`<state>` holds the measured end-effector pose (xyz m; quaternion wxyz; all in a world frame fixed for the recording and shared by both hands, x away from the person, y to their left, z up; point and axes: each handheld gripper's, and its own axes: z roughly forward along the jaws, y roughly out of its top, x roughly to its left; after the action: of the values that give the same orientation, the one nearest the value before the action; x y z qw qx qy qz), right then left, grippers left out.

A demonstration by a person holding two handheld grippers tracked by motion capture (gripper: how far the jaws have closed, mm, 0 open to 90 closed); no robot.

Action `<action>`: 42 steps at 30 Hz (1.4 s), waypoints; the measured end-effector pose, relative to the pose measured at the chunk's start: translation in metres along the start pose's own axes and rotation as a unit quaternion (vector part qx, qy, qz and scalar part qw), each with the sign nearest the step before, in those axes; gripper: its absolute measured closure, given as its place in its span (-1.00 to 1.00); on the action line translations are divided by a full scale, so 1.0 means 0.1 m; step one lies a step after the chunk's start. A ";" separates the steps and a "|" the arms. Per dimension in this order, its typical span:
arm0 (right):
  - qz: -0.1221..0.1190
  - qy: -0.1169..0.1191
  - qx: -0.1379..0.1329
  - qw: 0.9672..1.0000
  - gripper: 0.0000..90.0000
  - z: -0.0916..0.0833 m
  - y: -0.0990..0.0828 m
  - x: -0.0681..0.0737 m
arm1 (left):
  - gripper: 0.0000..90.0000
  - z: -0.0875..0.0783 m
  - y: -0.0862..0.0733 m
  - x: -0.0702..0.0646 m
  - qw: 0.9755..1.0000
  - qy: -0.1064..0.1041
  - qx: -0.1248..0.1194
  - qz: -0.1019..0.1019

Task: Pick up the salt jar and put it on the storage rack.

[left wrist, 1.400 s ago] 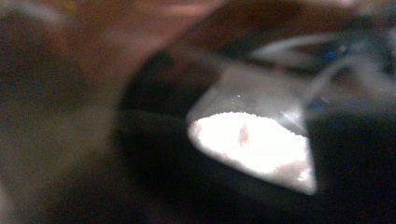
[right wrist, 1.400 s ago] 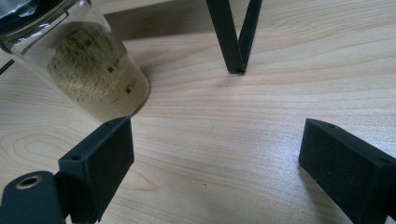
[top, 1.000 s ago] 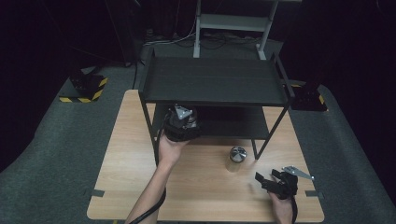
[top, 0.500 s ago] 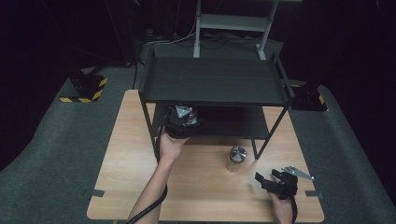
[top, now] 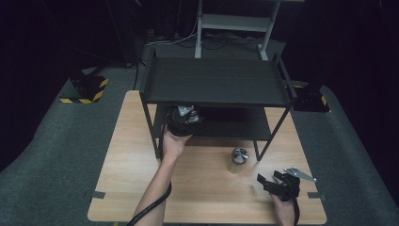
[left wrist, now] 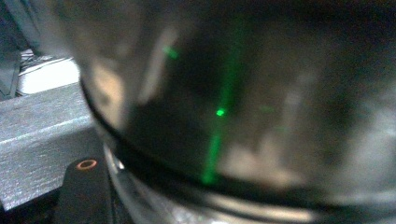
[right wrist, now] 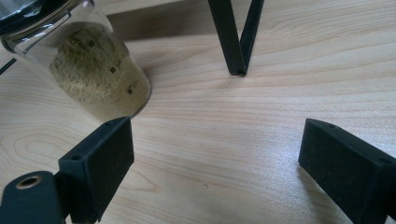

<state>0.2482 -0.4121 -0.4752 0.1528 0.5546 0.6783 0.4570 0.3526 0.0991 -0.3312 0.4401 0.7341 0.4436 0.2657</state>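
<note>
Looking from the high view, your left gripper reaches under the black rack, at its lower shelf. Its own view shows a glass jar pinched between the jaws (blurred, very close). Your right gripper rests spread on the table; the spice jar stands ahead-left, nearer this hand.

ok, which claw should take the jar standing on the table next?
Right, probably. The right claw is open and empty, low over the table, with the jar just ahead of it. The left claw is at the rack's lower shelf, shut on another glass jar.
</note>
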 end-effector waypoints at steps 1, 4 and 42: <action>0.000 0.000 0.000 1.000 -0.78 0.00 0.00 0.00 | -0.32 0.00 0.01 -0.01 1.000 0.000 0.002 -0.005; 0.000 0.000 0.000 1.000 -0.78 0.00 0.00 0.00 | -0.32 0.01 -0.02 -0.03 1.000 0.003 -0.007 -0.015; -0.001 -0.001 0.005 1.000 -0.78 0.01 0.02 0.00 | -0.89 -0.18 -0.06 -0.17 1.000 0.011 0.004 -0.009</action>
<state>0.2500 -0.4113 -0.4743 0.1509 0.5554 0.6809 0.4529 0.3276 0.0927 -0.3280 0.4345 0.7289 0.4564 0.2677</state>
